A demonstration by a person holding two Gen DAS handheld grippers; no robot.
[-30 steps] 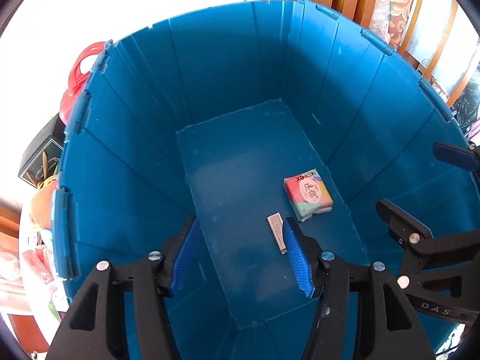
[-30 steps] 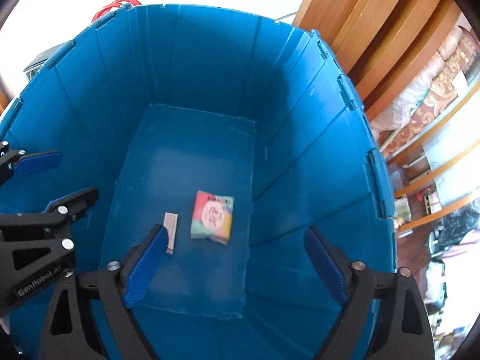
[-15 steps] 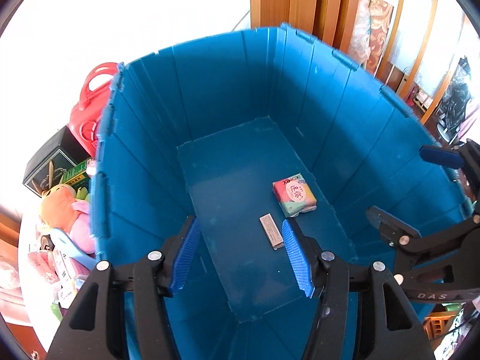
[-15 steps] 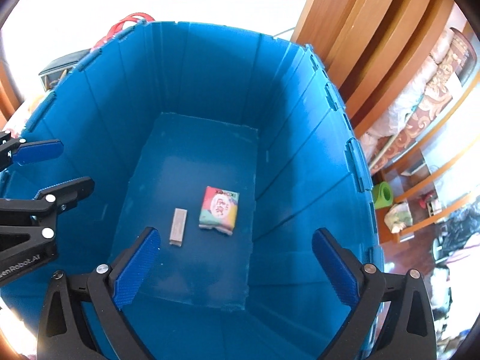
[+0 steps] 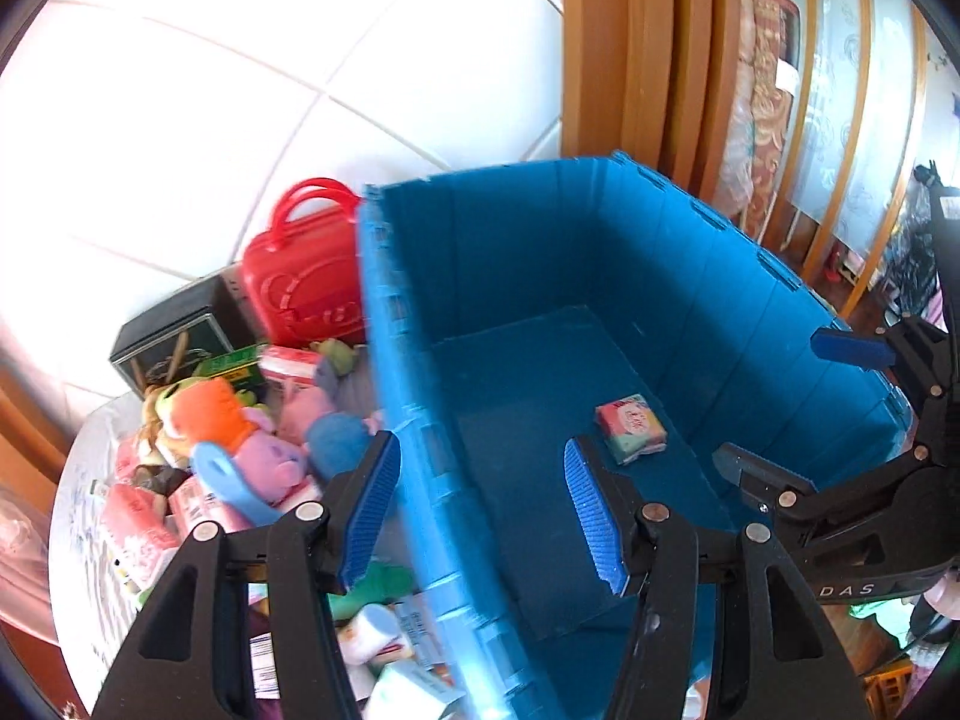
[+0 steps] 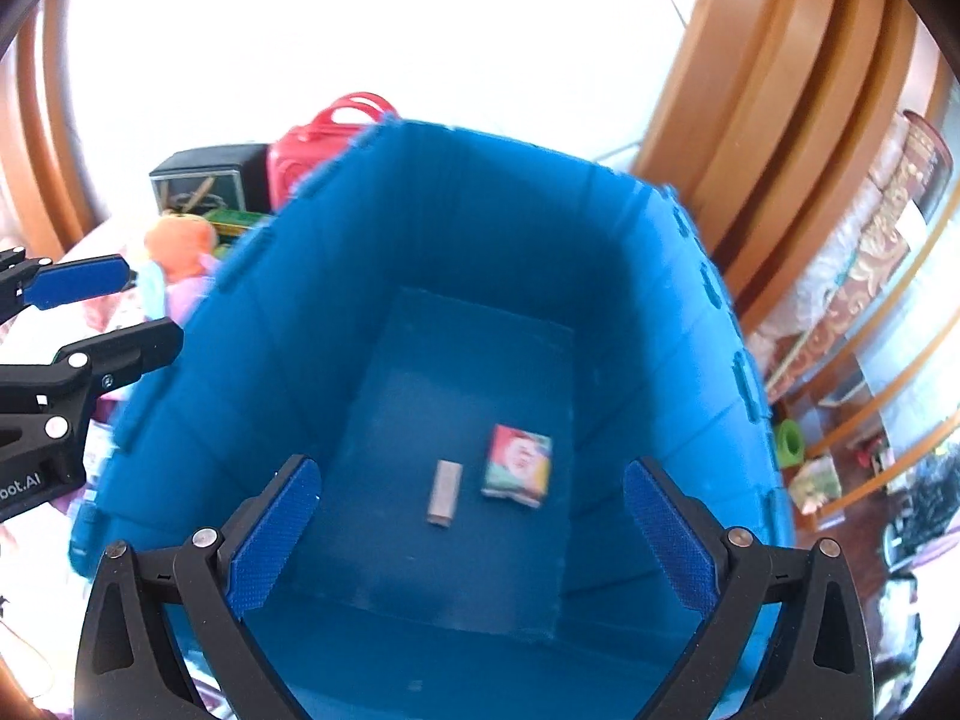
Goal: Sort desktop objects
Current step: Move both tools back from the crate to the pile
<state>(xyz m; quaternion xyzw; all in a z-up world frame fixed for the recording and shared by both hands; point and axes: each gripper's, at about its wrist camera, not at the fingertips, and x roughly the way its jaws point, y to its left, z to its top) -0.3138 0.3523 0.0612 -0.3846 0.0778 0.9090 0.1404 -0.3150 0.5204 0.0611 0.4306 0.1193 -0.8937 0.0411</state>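
A deep blue crate (image 5: 690, 276) (image 6: 288, 312) holds a small colourful packet (image 5: 631, 428) (image 6: 517, 466) and a small grey-brown bar (image 6: 444, 492) on its floor. My left gripper (image 5: 480, 510) is open and empty, above the crate's left wall. My right gripper (image 6: 474, 534) is open and empty, high over the crate's near end. A pile of plush toys (image 5: 240, 420) and pink packets (image 5: 150, 516) lies on the table left of the crate. The right gripper also shows at the right in the left wrist view (image 5: 810, 408).
A red plastic case (image 5: 306, 276) (image 6: 312, 150) and a dark box (image 5: 168, 342) (image 6: 204, 180) stand behind the pile against the white tiled wall. Wooden door frames (image 5: 648, 60) rise behind the crate. Floor clutter lies to the crate's right (image 6: 816, 468).
Both grippers have risen and drawn back out of the crate. The left one has swung left, so the toy pile beside the crate has come into view. Both stay open.
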